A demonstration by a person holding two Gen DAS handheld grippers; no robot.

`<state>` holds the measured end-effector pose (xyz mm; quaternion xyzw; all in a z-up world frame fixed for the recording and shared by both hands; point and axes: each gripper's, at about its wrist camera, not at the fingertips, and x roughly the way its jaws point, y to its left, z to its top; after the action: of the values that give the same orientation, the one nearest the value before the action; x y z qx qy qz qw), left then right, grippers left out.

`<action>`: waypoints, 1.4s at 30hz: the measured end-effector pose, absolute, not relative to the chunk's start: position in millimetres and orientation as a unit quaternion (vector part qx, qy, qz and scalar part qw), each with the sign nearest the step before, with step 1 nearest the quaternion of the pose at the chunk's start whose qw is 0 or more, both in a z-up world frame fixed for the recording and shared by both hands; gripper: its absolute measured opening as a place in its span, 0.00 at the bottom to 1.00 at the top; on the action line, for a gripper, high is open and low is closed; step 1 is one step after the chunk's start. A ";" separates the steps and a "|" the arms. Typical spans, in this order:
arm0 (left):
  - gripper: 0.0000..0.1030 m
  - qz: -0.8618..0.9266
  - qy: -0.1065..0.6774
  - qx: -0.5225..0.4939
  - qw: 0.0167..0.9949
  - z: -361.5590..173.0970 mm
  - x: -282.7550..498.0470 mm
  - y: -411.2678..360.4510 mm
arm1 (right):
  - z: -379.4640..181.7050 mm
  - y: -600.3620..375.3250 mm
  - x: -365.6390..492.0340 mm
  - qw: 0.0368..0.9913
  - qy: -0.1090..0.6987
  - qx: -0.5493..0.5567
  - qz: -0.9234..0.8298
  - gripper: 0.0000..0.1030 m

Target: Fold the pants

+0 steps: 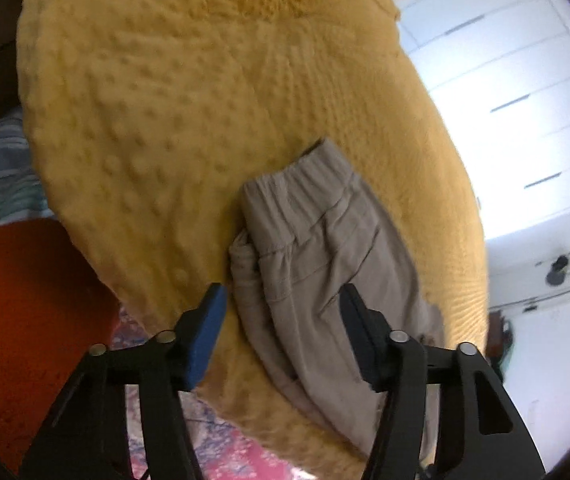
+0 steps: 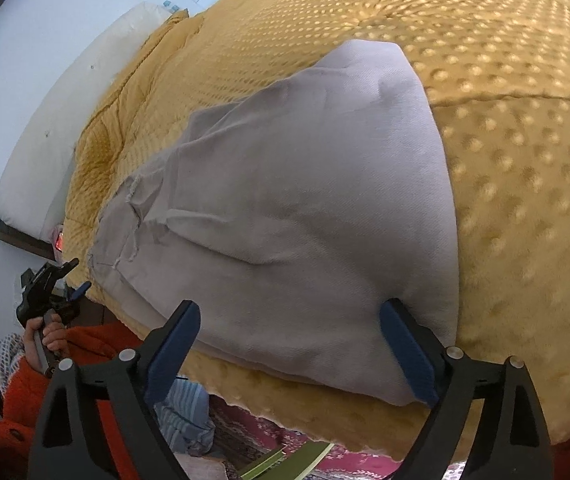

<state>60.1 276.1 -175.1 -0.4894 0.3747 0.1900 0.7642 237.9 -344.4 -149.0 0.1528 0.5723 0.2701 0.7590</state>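
Observation:
Beige pants (image 1: 317, 256) lie folded in a compact bundle on a yellow dotted blanket (image 1: 173, 100), waistband at the far end. My left gripper (image 1: 281, 320) is open and empty, hovering just above the near end of the pants. In the right wrist view the pants (image 2: 305, 208) look grey and lie near the blanket's (image 2: 505, 120) front edge. My right gripper (image 2: 289, 344) is open and empty, its jaws straddling the near edge of the pants. The left gripper (image 2: 67, 276) also shows at the far left, held in a hand.
The blanket covers a bed with a white pillow (image 2: 53, 128) by the wall. A white wardrobe (image 1: 525, 80) stands beyond. A red-orange sleeve (image 1: 25, 320) and a patterned rug (image 2: 285, 448) lie below the bed's edge.

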 end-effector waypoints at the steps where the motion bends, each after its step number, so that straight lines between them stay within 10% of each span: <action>1: 0.57 0.194 0.378 -0.486 0.763 -176.6 62.4 274.3 | -148.2 -341.4 237.7 0.760 0.572 0.146 0.269 0.90; 13: 0.38 0.193 0.386 -0.483 0.762 -195.1 87.4 277.5 | -147.7 -332.4 234.9 0.766 0.571 0.121 0.271 0.92; 18: 0.57 0.187 0.403 -0.503 0.741 -218.8 101.1 279.0 | -147.6 -329.2 235.1 0.766 0.571 0.113 0.273 0.95; 22: 0.20 0.191 0.389 -0.478 0.764 -201.2 100.7 272.8 | -147.6 -329.6 234.4 0.766 0.570 0.113 0.275 0.95; 31: 0.14 0.148 0.346 -0.374 0.847 -103.3 96.9 223.6 | -148.3 -327.1 236.3 0.765 0.571 0.106 0.278 0.97; 38: 0.14 0.076 0.340 -0.253 0.903 -42.9 110.8 147.1 | -86.0 -303.2 250.9 0.767 0.499 0.170 0.365 0.80; 42: 0.14 0.078 0.348 -0.258 0.898 -47.8 109.1 146.2 | -89.0 -216.5 284.3 0.695 0.526 0.185 0.454 0.39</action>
<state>109.0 146.2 -47.8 -0.2581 0.3479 0.0780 0.8979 284.3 -216.5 -89.0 0.1854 0.5258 0.4537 0.6952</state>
